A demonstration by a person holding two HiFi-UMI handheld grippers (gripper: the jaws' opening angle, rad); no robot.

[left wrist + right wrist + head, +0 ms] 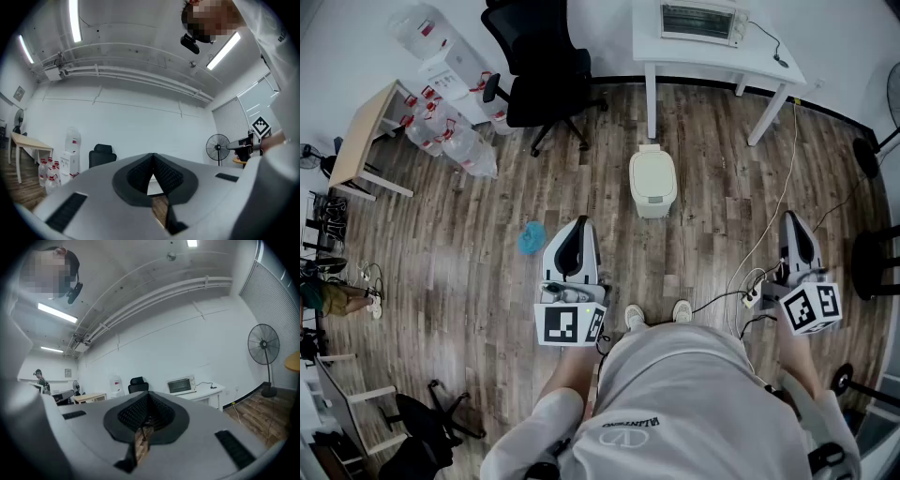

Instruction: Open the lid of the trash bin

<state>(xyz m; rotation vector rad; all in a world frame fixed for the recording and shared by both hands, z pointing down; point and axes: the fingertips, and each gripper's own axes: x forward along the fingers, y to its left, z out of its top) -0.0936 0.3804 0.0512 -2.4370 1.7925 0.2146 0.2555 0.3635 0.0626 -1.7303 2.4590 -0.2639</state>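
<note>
The trash bin (652, 183) is small and cream-coloured, standing on the wood floor just in front of a white table, with its lid down. My left gripper (578, 225) is held low and to the left of the bin, well short of it, jaws together with nothing between them. My right gripper (790, 219) hangs far to the right of the bin, also shut and empty. In the left gripper view my left gripper (153, 161) points up at wall and ceiling, and in the right gripper view my right gripper (147, 401) does the same. Neither gripper view shows the bin.
The white table (712, 52) carries a toaster oven (701, 21). A black office chair (546, 80) stands left of it, with water bottles (450, 136) and a wooden desk (366, 131) further left. A blue scrap (531, 239) lies by my left gripper. A cable and power strip (752, 295) lie near my right gripper.
</note>
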